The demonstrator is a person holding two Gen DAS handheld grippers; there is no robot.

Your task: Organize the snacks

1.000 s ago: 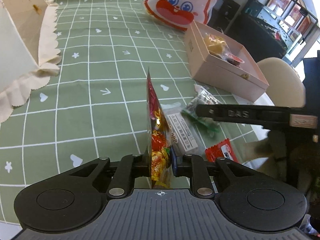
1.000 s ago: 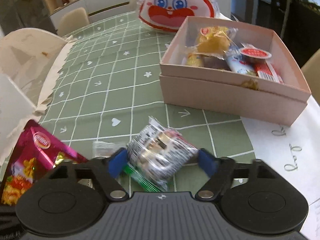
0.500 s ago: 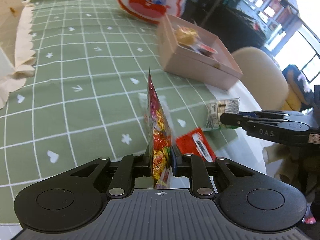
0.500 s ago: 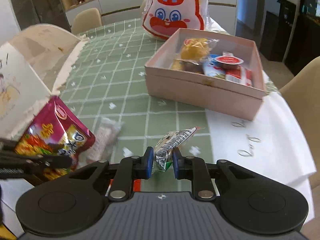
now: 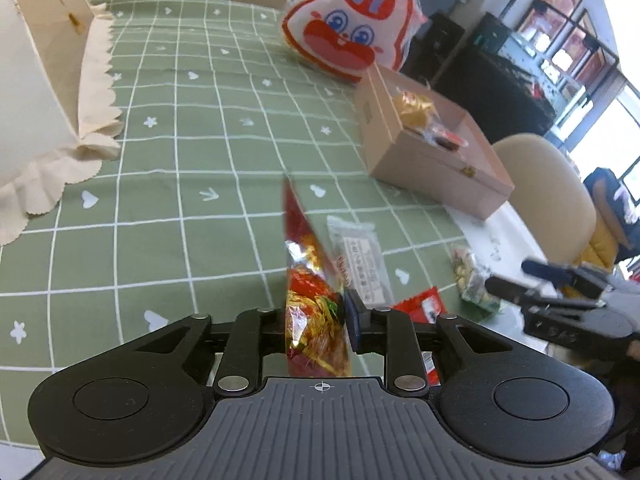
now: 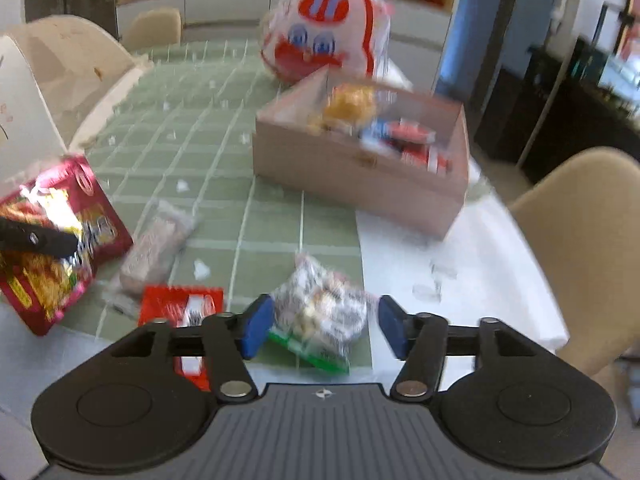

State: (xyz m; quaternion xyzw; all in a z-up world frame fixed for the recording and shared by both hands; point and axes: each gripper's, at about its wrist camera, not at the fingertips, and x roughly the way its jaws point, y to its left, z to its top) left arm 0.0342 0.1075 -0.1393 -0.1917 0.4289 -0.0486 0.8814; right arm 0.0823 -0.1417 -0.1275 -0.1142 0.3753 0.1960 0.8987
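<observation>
Looking between my left gripper's (image 5: 316, 320) pads, I see the red snack bag (image 5: 310, 304) standing on edge, its foil face lit up; the jaws are easing apart but the pads still seem to press its sides, so I count it as held. My right gripper (image 6: 320, 322) is opening too, its blue pads (image 6: 256, 326) standing clear on either side of a small clear packet with a green edge (image 6: 320, 316) that sits between them without being squeezed; the picture is blurred here, so I can't say for certain that it rests flat on the cloth. Just left of that packet lies a flat red sachet (image 6: 182, 306), and beyond it a pale wrapped bar (image 6: 154, 246) on the green checked tablecloth (image 5: 180, 168). Farther back, toward the right, stands the open pink box (image 6: 360, 176) with several wrapped snacks already inside. Behind the box sits a big white-and-red rabbit-face bag (image 5: 352, 36). At the far left edge stands a cream box with a scalloped cloth (image 5: 52, 92). A beige chair (image 6: 584, 248) stands at the table's right side.
</observation>
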